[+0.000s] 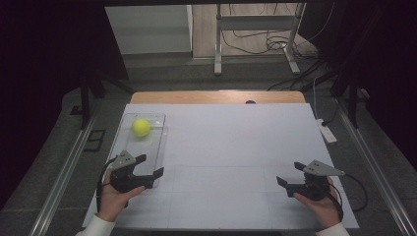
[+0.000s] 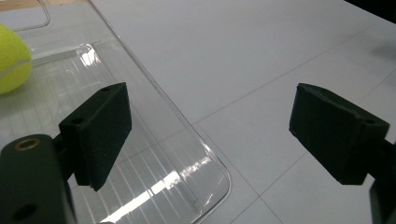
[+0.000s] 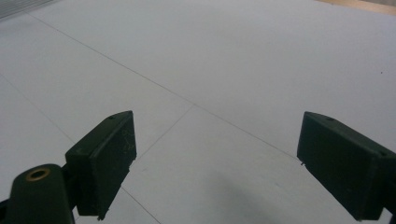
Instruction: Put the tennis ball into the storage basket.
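White sheeting covers the counter point(image 1: 236, 147). Left gripper point(image 1: 150, 166) hovers over the near corner of a clear tray point(image 1: 160, 147), jaws wide, nothing between them. Beyond it, inside the tray, sits a yellow ball point(image 1: 140, 127). Right gripper point(image 1: 291, 173) gapes wide, empty.

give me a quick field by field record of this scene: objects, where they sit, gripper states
surface: white sheet over a wooden table
tray: clear plastic tray at the left side of the sheet
ball: yellow-green tennis ball in the far part of the tray
left gripper: open, nothing between the jaws, at the tray's near right corner, one jaw over the tray and one over the sheet
right gripper: open, nothing between the jaws, over bare sheet at the near right
ball contact: none, both grippers apart from it
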A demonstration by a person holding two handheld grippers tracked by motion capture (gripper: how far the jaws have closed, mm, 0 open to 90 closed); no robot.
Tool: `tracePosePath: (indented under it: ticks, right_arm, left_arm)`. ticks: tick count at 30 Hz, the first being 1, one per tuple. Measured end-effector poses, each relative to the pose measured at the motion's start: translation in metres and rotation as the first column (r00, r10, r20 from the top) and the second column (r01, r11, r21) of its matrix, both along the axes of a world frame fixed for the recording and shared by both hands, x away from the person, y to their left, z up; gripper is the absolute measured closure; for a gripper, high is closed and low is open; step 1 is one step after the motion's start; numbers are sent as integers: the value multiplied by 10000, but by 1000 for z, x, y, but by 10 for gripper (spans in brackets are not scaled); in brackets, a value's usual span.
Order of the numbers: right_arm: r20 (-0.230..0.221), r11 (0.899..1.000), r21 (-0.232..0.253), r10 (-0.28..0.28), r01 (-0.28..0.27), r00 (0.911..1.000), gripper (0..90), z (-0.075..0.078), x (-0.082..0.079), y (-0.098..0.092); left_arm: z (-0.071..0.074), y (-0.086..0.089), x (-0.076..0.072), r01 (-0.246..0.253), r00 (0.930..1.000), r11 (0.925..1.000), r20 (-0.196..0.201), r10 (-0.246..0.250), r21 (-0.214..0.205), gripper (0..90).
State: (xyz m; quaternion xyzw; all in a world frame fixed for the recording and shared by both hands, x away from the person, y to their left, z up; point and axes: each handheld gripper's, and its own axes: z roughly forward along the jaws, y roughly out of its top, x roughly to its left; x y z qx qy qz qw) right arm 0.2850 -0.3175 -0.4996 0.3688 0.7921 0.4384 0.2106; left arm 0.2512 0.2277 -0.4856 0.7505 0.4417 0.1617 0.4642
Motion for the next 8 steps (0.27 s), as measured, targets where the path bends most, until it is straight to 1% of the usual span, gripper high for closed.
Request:
tracePosePath:
  ticks: [3, 8]
  right_arm:
    - [8, 10000, 71, 32, -32, 10000, 123, 0, 0, 0]
    - [37, 10000, 48, 46, -46, 10000, 123, 0, 0, 0]
  left_arm:
    - [0, -1, 0, 61, 10000, 10000, 5, -61, 37, 144]
    - [-1, -3, -1, 144, 9999, 9998, 29, -144, 103, 144]
